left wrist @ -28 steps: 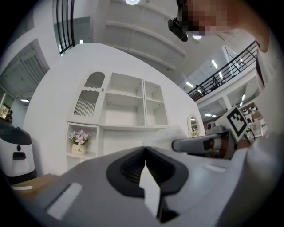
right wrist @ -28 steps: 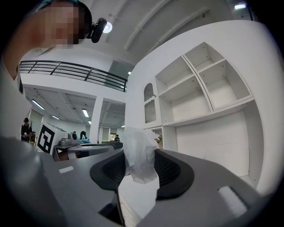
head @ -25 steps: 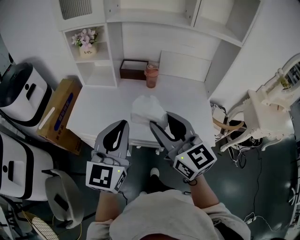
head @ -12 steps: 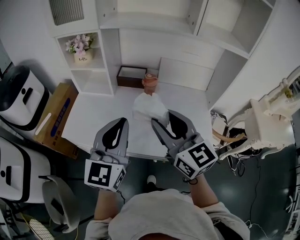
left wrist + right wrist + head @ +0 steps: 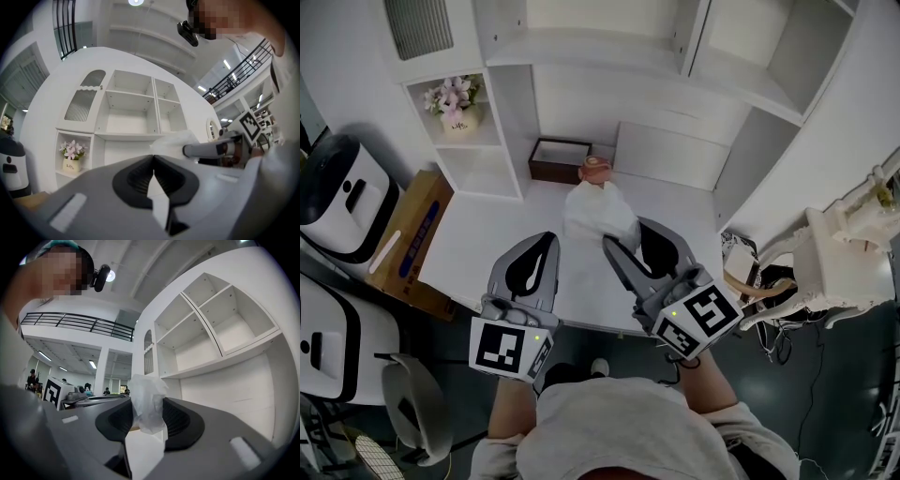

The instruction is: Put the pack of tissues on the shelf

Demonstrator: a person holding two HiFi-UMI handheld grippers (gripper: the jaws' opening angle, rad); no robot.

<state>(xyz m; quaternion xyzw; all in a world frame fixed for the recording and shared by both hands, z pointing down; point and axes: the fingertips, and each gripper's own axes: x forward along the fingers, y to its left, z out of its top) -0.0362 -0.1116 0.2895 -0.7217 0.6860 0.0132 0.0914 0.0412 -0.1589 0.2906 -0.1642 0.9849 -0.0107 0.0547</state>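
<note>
1. Over the near half of the white worktop, the right gripper holds the pack of tissues. Its fingers pinch the soft plastic wrap from both sides.
2. Confirmed in the right gripper view: the wrap is bunched between the two dark pads of the right gripper. The bulk of the pack stands up above the fingertips.
3. The left gripper sits just beside the right one, on its left and apart from the pack. Its fingers are pressed together at the tips with nothing between them. The left gripper view shows the same.
4. From the left gripper view, the pack shows to the right, in front of the shelf unit.
5. The pack is above the worktop and rests on no shelf board. From the head view it cannot be told whether its underside clears the surface.
6. A reddish cup stands at the back of the worktop, its lower part covered by the pack. A brown box is just left of the cup.
7. The white shelf unit rises behind the worktop. A flower pot stands in its low left compartment.
8. A cardboard box lies off the worktop's left edge.
</note>
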